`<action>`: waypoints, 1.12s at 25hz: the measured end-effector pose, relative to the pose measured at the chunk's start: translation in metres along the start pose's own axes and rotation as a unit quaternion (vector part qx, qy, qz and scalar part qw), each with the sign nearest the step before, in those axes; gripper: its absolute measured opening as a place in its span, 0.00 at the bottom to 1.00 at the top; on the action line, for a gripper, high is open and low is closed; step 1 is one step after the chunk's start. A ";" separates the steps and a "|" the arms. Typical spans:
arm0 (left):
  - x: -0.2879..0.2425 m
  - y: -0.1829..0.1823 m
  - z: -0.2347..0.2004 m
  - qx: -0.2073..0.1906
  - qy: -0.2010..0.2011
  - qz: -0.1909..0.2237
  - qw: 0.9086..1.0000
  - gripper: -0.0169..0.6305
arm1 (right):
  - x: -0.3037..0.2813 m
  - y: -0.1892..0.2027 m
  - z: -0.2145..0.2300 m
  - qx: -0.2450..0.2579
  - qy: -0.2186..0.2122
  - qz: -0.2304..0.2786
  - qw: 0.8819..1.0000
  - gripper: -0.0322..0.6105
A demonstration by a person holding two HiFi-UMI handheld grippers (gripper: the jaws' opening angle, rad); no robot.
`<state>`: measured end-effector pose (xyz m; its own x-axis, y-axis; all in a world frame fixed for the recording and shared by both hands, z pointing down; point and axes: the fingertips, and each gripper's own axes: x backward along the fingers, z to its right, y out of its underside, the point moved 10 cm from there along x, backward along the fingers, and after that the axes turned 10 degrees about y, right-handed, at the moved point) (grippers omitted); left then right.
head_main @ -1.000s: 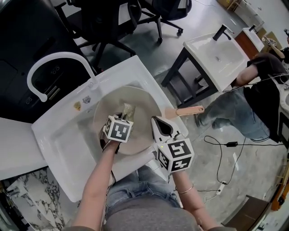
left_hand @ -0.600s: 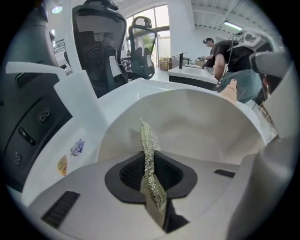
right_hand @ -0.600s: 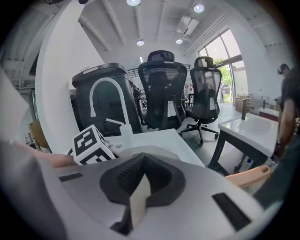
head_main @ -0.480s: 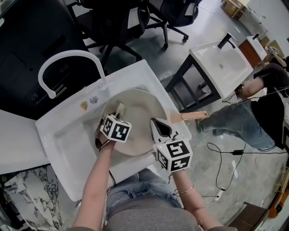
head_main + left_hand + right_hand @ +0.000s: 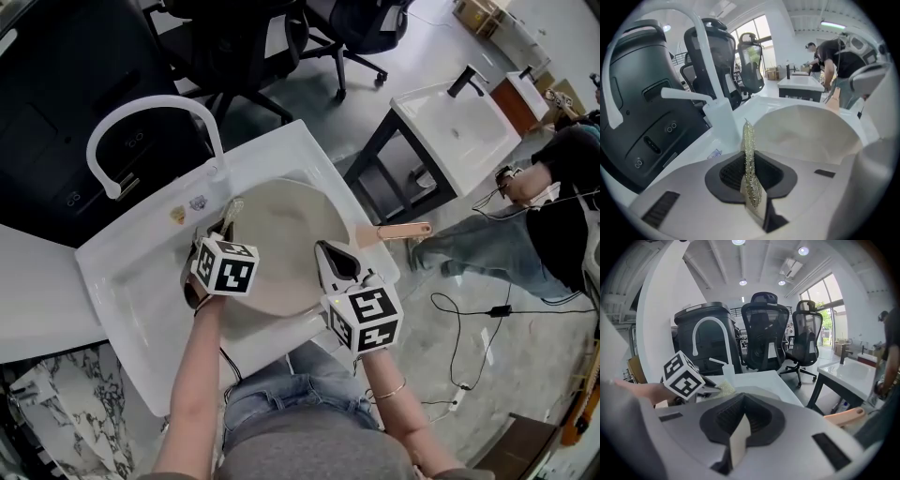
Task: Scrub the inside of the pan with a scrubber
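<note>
A beige pan [image 5: 281, 244] lies in the white sink [image 5: 131, 281], its copper-pink handle [image 5: 398, 231] pointing right. My left gripper [image 5: 220, 232] is shut on a thin glittery scrubber [image 5: 232, 211] at the pan's left rim. In the left gripper view the scrubber [image 5: 748, 140] stands up edge-on from the left gripper [image 5: 751, 180], with the pan's inside [image 5: 811, 131] to its right. My right gripper [image 5: 330, 251] hangs over the pan's near right rim, shut with nothing seen between its jaws. The right gripper view shows the right gripper [image 5: 740, 427] shut and the handle [image 5: 843, 417] at the lower right.
A white arched faucet [image 5: 150, 108] rises at the sink's back left. A second sink on a black stand [image 5: 459, 117] is at the right, with a person [image 5: 553, 187] beside it. Office chairs [image 5: 244, 37] stand behind, and cables [image 5: 487, 309] lie on the floor.
My left gripper has carried the scrubber from the middle of the pan to its left rim, towards the faucet. The right gripper has barely moved.
</note>
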<state>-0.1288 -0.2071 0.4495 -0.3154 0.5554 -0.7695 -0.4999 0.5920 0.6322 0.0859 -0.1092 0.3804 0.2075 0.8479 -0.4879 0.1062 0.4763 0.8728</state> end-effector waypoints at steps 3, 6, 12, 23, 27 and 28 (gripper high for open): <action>0.021 -0.004 0.005 0.054 0.057 0.062 0.995 0.12 | 0.006 0.001 0.003 -0.002 0.014 0.006 1.000 0.07; 0.030 -0.002 0.030 0.115 0.148 0.090 0.978 0.12 | 0.009 0.002 0.008 -0.006 0.021 0.007 1.000 0.06; 0.003 0.004 0.097 0.134 0.287 0.020 0.948 0.12 | 0.015 0.005 0.020 -0.008 0.015 0.008 1.000 0.07; -0.027 0.007 0.116 0.047 0.220 -0.068 0.972 0.12 | 0.020 0.013 0.040 -0.002 -0.009 -0.004 1.000 0.07; -0.029 0.014 0.105 0.038 0.193 -0.089 0.976 0.12 | 0.016 0.010 0.036 0.004 -0.021 -0.005 1.000 0.07; -0.028 0.015 0.102 0.035 0.186 -0.093 0.977 0.12 | 0.014 0.010 0.035 0.006 -0.024 -0.006 1.000 0.07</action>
<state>-0.0455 -0.1542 0.4899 -0.5025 0.1907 -0.8433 -0.5238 0.7088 0.4724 0.1241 -0.1008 0.3822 0.2521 0.8304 -0.4969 0.1207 0.4825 0.8676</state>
